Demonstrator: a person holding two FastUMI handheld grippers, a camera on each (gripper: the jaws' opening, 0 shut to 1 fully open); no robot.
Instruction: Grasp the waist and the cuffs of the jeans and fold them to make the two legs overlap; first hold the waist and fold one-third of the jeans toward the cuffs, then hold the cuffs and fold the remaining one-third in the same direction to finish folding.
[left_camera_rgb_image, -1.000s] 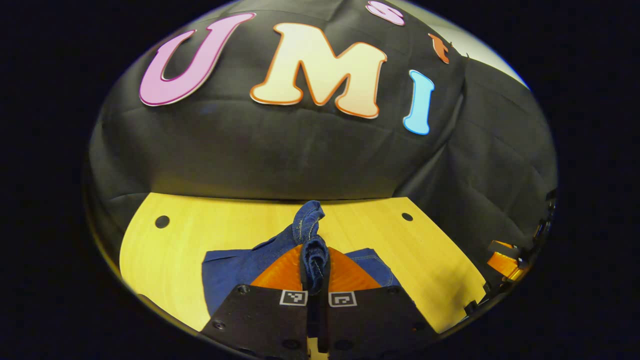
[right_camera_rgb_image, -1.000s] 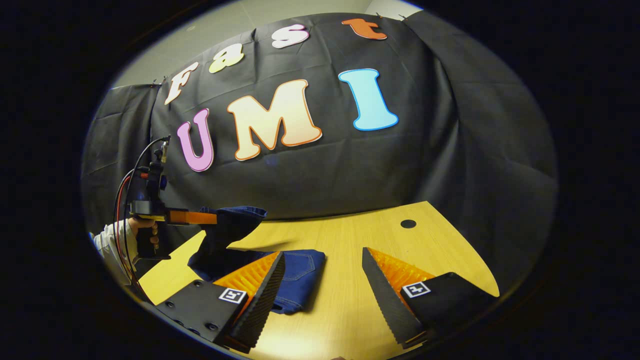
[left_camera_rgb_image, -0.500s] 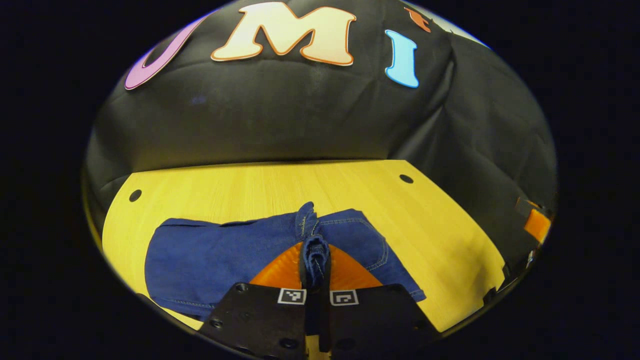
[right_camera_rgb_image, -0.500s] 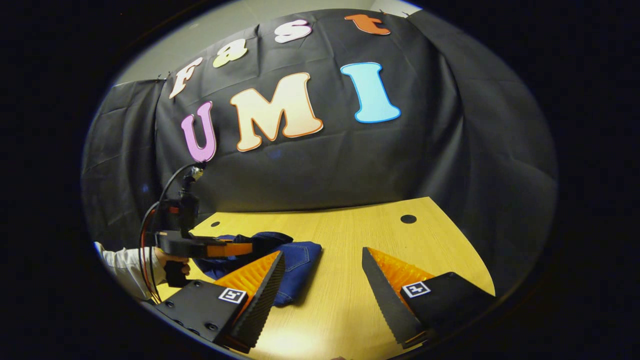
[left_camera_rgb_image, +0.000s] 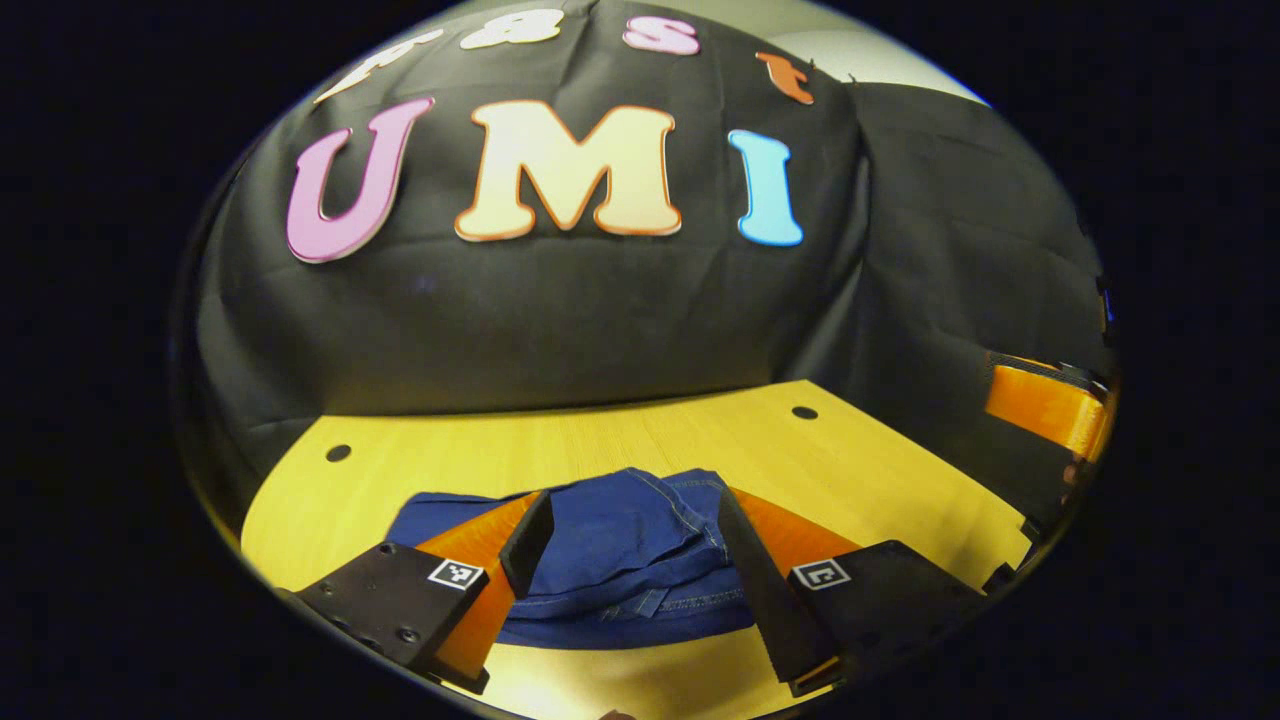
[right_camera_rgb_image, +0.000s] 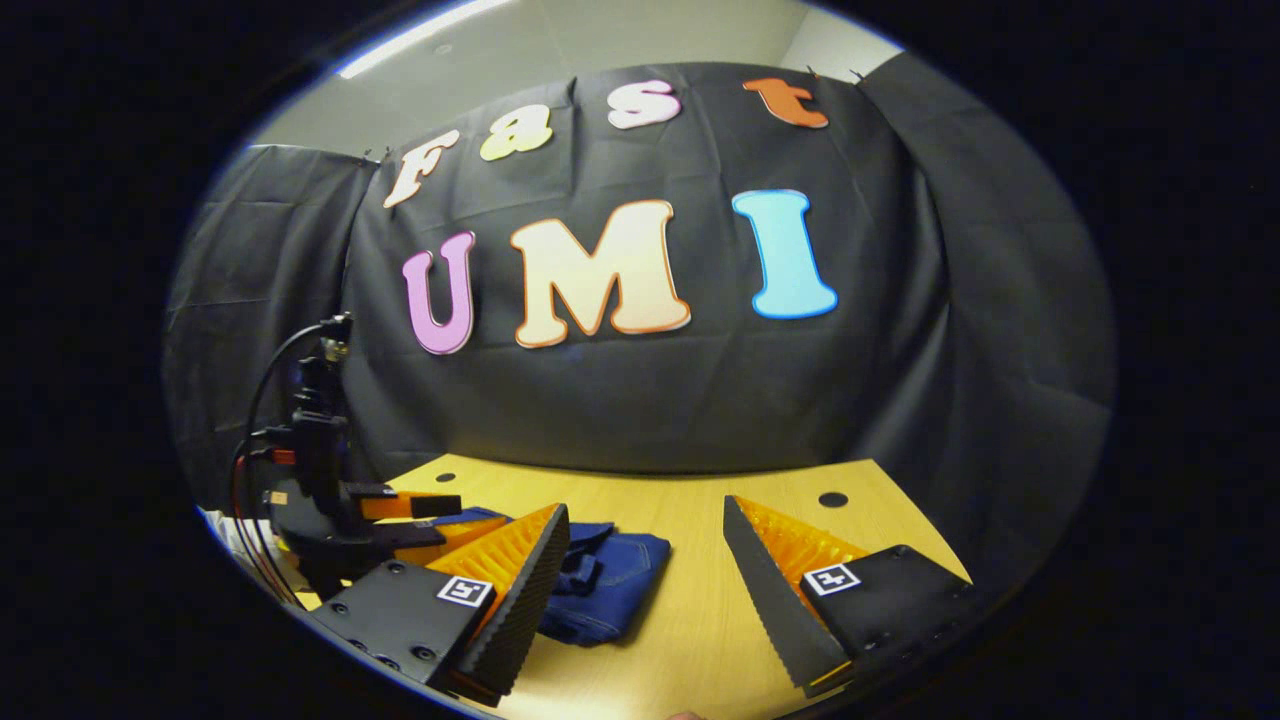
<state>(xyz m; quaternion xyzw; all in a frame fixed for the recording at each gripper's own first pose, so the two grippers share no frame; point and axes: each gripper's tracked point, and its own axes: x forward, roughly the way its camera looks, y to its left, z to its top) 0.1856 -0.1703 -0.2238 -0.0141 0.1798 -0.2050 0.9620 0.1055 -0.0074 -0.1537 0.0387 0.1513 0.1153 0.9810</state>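
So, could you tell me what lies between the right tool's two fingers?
Only bare table, seen in the right gripper view; the folded jeans lie off to the left, partly behind the left-hand finger.

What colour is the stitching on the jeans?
Light tan on dark blue jeans, showing best in the left gripper view.

A yellow wooden table (left_camera_rgb_image: 900, 480) is seen below, with small dark round holes (left_camera_rgb_image: 804, 412) set near its back edge. A black cloth wall (right_camera_rgb_image: 640, 400) is hung behind it.
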